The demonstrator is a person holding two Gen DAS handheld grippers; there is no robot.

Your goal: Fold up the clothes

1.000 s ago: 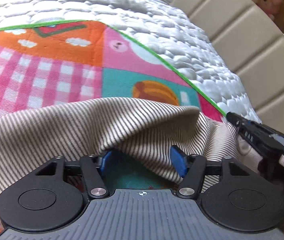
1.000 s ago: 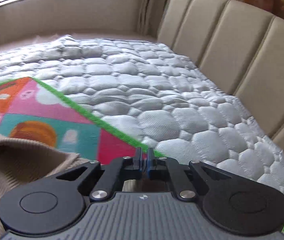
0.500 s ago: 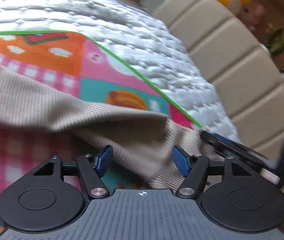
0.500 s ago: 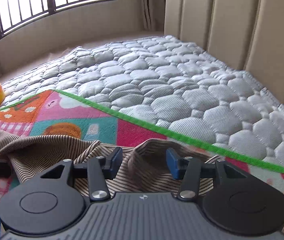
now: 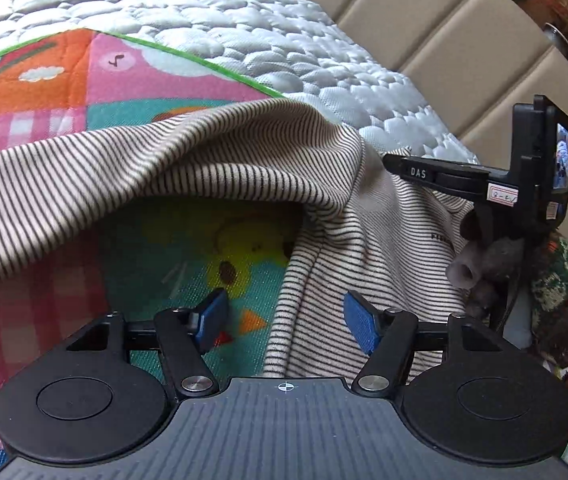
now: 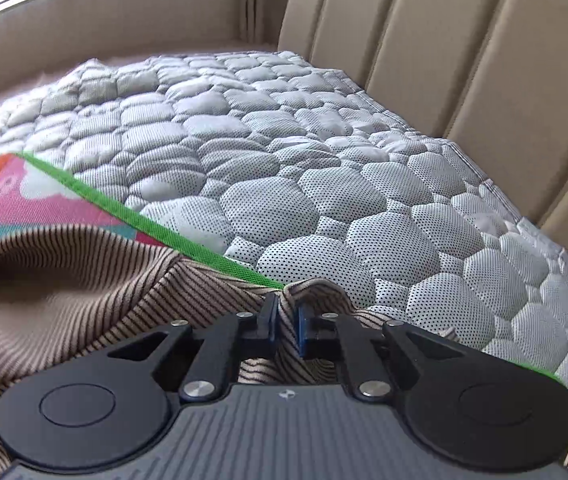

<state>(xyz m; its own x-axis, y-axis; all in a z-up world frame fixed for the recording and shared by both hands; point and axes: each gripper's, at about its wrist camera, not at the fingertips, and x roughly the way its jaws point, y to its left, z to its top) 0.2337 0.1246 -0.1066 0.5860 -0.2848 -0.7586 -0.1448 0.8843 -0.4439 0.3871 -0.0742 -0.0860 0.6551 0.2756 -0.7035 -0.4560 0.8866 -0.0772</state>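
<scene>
A striped shirt (image 5: pixel 187 168), tan with thin dark lines, lies bunched up on a colourful play mat (image 5: pixel 43 92). The mat sits on a grey quilted mattress (image 6: pixel 324 200). In the left wrist view the shirt fills the middle of the frame, with a fold lifted like a little tent.

The left gripper (image 5: pixel 286 320) is at the bottom of that view. Its blue pads (image 5: pixel 360 324) are spread apart and closing a little. The shirt's edge lies between them, but they do not press on it.

The right gripper (image 6: pixel 286 322) is at the bottom middle of the right wrist view. Its pads are squeezed together on a small fold of the shirt, right by the mat's green edge (image 6: pixel 131 216).

A padded beige headboard (image 6: pixel 444 60) stands in the upper right.
</scene>
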